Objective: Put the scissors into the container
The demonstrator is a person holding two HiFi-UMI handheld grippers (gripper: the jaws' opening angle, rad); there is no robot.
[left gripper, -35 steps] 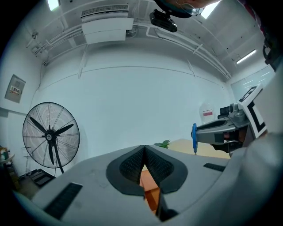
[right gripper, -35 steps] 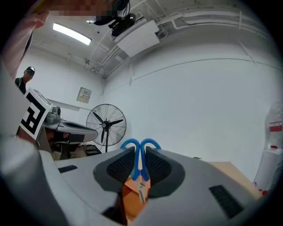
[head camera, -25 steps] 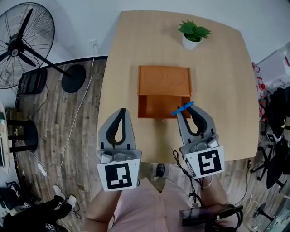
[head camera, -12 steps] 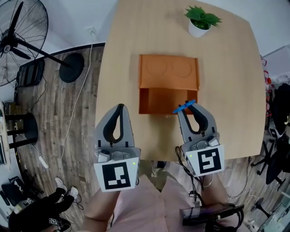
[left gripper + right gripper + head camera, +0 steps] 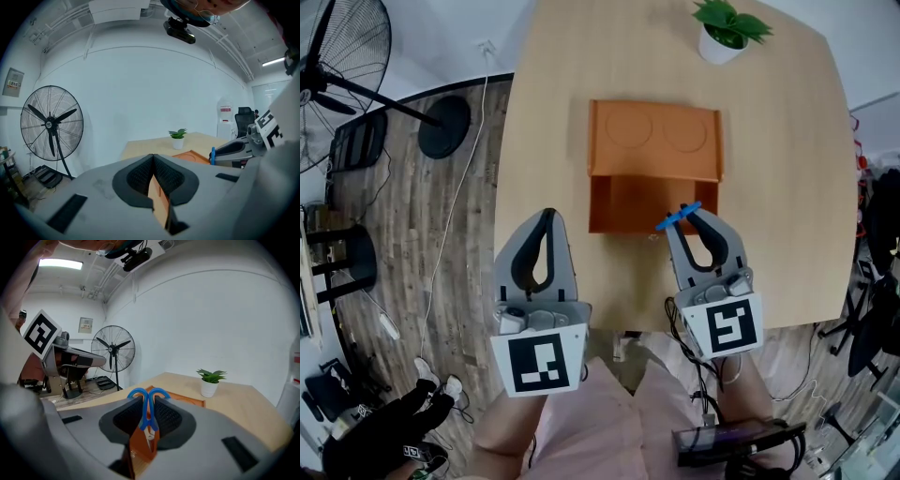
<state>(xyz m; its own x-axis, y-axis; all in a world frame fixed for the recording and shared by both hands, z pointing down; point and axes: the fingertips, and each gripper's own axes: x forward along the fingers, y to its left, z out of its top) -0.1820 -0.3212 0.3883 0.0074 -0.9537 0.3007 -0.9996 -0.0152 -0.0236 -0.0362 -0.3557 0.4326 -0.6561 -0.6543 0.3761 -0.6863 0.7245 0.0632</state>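
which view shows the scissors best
The right gripper view: the scissors sit dead centre, blue handle loops clear, clamped in the right gripper. The head view shows the scissors only as a short blue bar at that gripper's tip; the left gripper view, a thin blue sliver.

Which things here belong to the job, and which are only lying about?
Job: scissors, clamped in the jaws of the right gripper; orange container.
Lying about: potted plant; floor fan.

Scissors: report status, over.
Left tongs shut, empty. Right tongs shut on scissors, above container, open near half. Not yet released. Nothing in the way.
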